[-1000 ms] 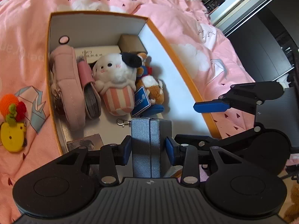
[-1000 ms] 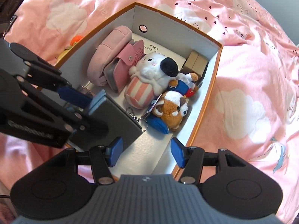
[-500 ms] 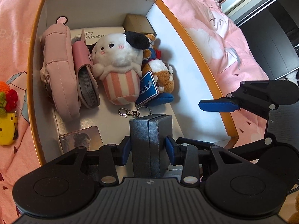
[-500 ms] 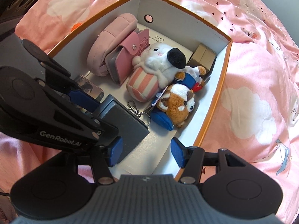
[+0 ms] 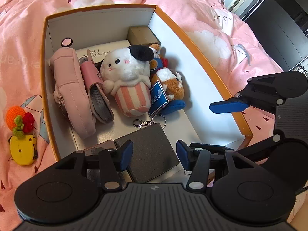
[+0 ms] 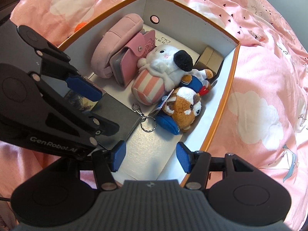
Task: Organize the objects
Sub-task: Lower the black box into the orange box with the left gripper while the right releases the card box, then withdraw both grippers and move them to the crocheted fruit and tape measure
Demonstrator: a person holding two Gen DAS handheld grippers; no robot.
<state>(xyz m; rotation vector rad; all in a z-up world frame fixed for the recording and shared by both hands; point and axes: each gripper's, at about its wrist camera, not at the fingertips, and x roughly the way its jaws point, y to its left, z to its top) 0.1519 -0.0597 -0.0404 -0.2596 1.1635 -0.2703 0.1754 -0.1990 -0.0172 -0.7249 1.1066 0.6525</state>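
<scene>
Two claws hover over the orange box [image 5: 198, 48] on the pink bed [image 5: 221, 28]; the left claw [image 5: 154, 155] has just been opening, and the grey case [image 5: 152, 150] it pinched upright a moment ago now lies flat on the box floor at six o'clock, between the parted pads but untouched; the right claw [image 6: 151, 156] hangs half open and empty; judging by this, the case is stowed; a crochet toy [image 5: 20, 119] at nine o'clock waits outside.
</scene>
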